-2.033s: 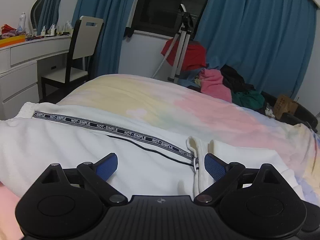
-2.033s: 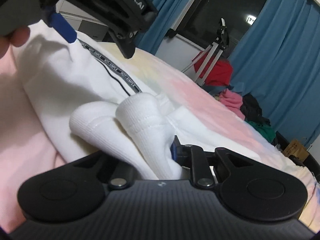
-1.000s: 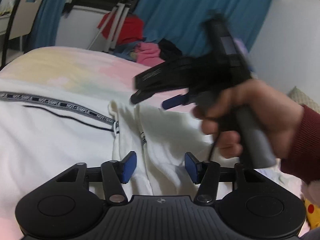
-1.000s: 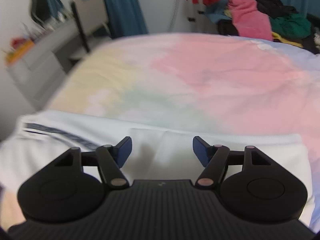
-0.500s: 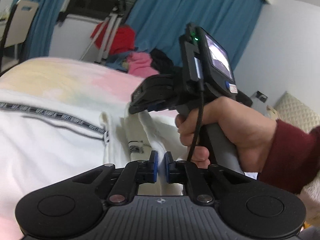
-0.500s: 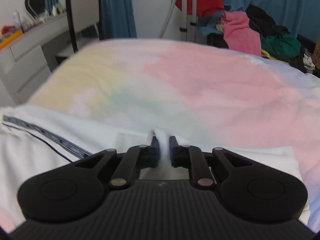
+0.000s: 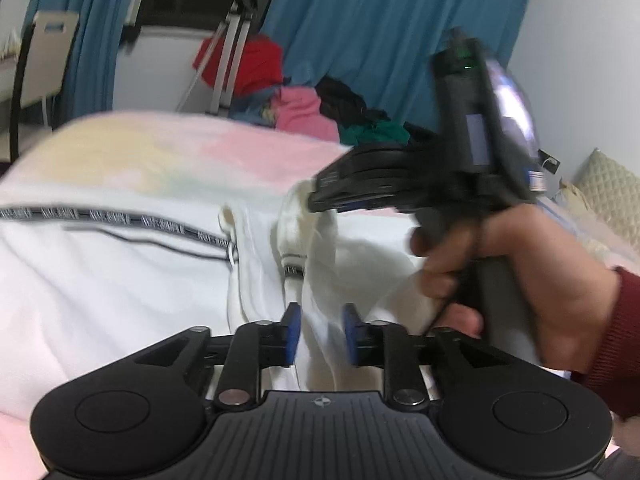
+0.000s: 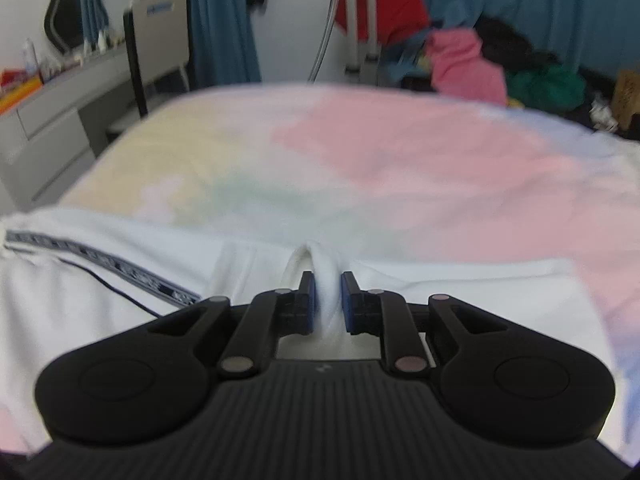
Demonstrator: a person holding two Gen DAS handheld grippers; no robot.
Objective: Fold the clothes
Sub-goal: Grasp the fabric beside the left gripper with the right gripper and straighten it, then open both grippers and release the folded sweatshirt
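Note:
A white garment [image 7: 120,288] with a dark lettered stripe [image 7: 100,218] lies on the pastel bedspread [image 7: 180,156]. My left gripper [image 7: 318,338] is shut on a raised fold of its white cloth. My right gripper [image 8: 327,300] is shut on another pinch of the same garment [image 8: 100,320], near its far edge. In the left wrist view the right gripper [image 7: 332,200], held in a hand, lifts the cloth just above and beyond the left one.
A pile of red, pink and green clothes [image 8: 464,60] and a tripod [image 7: 228,44] stand past the bed against blue curtains. A chair [image 8: 160,44] and a white dresser [image 8: 48,120] are at the left. A quilted pillow [image 7: 612,192] lies at the right.
Both grippers have lifted the pinched cloth a little; more cloth now fills each gripper, pushing its pads apart. The right gripper has risen and shifted slightly right in the left view.

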